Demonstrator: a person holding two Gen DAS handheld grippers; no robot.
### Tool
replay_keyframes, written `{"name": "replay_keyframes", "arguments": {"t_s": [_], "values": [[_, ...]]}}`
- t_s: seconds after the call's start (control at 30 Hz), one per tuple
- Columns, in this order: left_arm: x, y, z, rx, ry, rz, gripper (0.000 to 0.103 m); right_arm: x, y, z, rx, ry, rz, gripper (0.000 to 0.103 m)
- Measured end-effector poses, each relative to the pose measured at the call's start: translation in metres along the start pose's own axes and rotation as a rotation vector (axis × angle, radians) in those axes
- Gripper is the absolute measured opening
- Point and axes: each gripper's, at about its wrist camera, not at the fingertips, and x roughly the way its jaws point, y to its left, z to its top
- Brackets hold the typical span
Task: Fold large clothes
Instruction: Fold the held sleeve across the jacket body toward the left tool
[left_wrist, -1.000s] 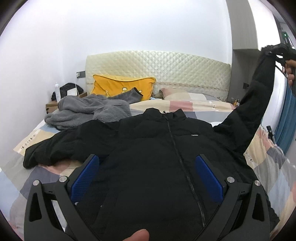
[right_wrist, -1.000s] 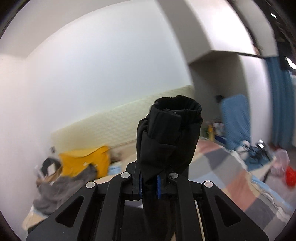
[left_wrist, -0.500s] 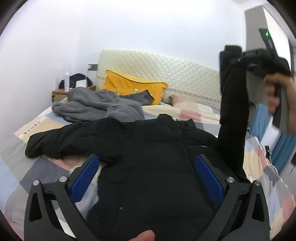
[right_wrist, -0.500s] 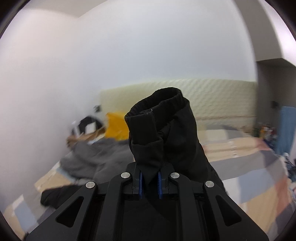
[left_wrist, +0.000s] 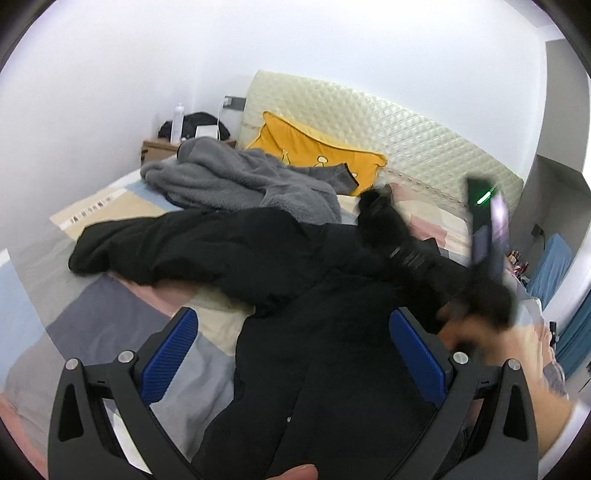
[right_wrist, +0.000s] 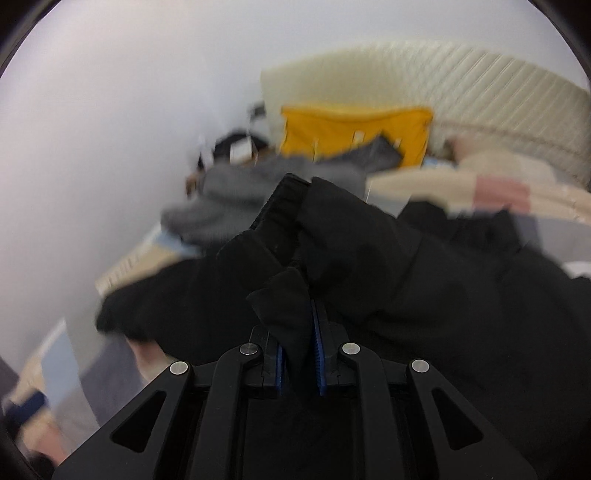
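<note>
One bed (left_wrist: 122, 321) carries one black jacket (left_wrist: 332, 354) spread flat across its patchwork cover, evidently laid out for folding, with one grey fleece garment (left_wrist: 236, 181) and one yellow pillow (left_wrist: 317, 151) set back near the headboard. One sleeve (right_wrist: 332, 236) is drawn over the jacket body, judged an inward fold; the right gripper (right_wrist: 298, 354) is clamped on its cuff. The left gripper (left_wrist: 291, 354) hovers over the hem, jaws wide apart, holding nothing.
</note>
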Motion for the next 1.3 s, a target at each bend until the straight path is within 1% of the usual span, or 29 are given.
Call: {"name": "replay_keyframes", "arguments": {"t_s": [0.13, 0.2, 0.23, 0.3, 0.33, 0.37, 0.4, 0.43, 0.5, 0.6, 0.7, 0.83, 0.9, 1.0, 1.07, 1.17, 1.23, 1.3], "values": [[0.011, -0.001, -0.003, 0.003, 0.020, -0.001, 0.103, 0.049, 0.011, -0.025, -0.027, 0.135, -0.043, 0.015], [0.014, 0.000, -0.004, -0.005, 0.020, 0.014, 0.103, 0.057, 0.008, -0.036, -0.036, 0.158, -0.050, 0.019], [0.016, 0.001, -0.003, -0.007, 0.018, 0.019, 0.103, 0.056, 0.003, -0.039, -0.035, 0.159, -0.043, 0.025], [0.019, 0.006, -0.004, -0.024, 0.029, 0.002, 0.103, 0.056, -0.002, -0.046, -0.024, 0.154, -0.028, 0.032], [0.023, 0.008, -0.004, -0.036, 0.043, -0.014, 0.103, 0.054, -0.003, -0.046, -0.017, 0.149, -0.016, 0.049], [0.024, 0.009, -0.004, -0.042, 0.049, -0.018, 0.103, 0.055, -0.003, -0.047, -0.012, 0.144, 0.001, 0.070], [0.024, 0.009, -0.004, -0.049, 0.049, -0.019, 0.103, 0.052, 0.001, -0.045, -0.014, 0.142, 0.017, 0.087], [0.024, 0.009, -0.004, -0.058, 0.046, -0.022, 0.103, 0.051, 0.004, -0.042, -0.022, 0.143, 0.027, 0.089], [0.020, 0.010, -0.004, -0.074, 0.036, -0.034, 0.103, 0.038, 0.014, -0.033, -0.051, 0.120, 0.029, 0.089], [0.016, 0.003, -0.005, -0.055, 0.024, -0.037, 0.103, 0.012, 0.016, -0.019, -0.069, 0.079, 0.039, 0.089], [0.015, -0.005, -0.007, -0.051, 0.039, -0.083, 0.103, -0.015, 0.004, -0.012, -0.108, 0.040, 0.009, 0.089], [0.015, -0.018, -0.009, -0.029, 0.054, -0.108, 0.103, -0.062, -0.035, -0.014, -0.131, -0.006, -0.084, 0.089], [0.014, -0.026, -0.011, -0.004, 0.052, -0.110, 0.103, -0.086, -0.057, -0.022, -0.116, -0.037, -0.133, 0.089], [0.013, -0.034, -0.013, 0.007, 0.054, -0.130, 0.103, -0.114, -0.094, -0.044, -0.063, -0.047, -0.202, 0.089], [0.014, -0.040, -0.015, 0.022, 0.063, -0.139, 0.103, -0.126, -0.120, -0.061, -0.044, -0.015, -0.259, 0.089], [0.017, -0.051, -0.020, 0.055, 0.074, -0.136, 0.103, -0.132, -0.150, -0.086, -0.034, 0.040, -0.344, 0.089], [0.019, -0.058, -0.024, 0.081, 0.082, -0.121, 0.103, -0.136, -0.171, -0.100, -0.009, 0.066, -0.385, 0.089], [0.022, -0.066, -0.027, 0.105, 0.092, -0.112, 0.103, -0.139, -0.189, -0.109, 0.037, 0.080, -0.400, 0.089]]}}
